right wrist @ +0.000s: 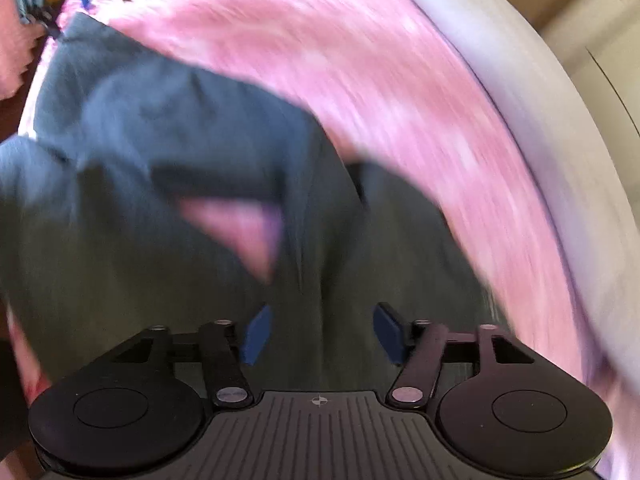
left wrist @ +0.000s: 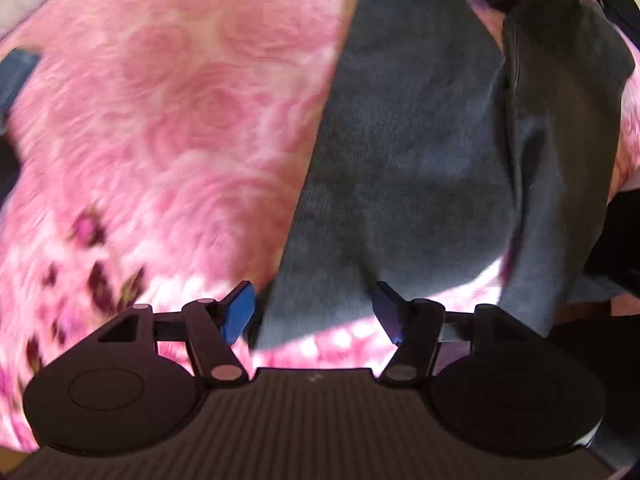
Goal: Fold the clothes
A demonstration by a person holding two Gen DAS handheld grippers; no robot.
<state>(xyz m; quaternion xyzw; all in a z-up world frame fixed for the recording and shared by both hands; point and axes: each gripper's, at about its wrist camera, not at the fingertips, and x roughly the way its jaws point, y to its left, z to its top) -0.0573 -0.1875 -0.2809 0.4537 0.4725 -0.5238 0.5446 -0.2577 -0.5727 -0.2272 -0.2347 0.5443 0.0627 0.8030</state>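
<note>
1. Only the right view shows a pale wall beyond the pink blanket.
2. Both tools, left tool and right tool, hover spread over the grey garment directly ahead.

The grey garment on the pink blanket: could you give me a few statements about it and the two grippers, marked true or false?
1. The grey garment lies on a pink blanket. True.
2. The left gripper is shut on the garment. False: it is open, with cloth showing between its blue pads.
3. The right gripper is open over grey cloth. True.
4. The blanket is plain green. False: it is pink and patterned.
</note>
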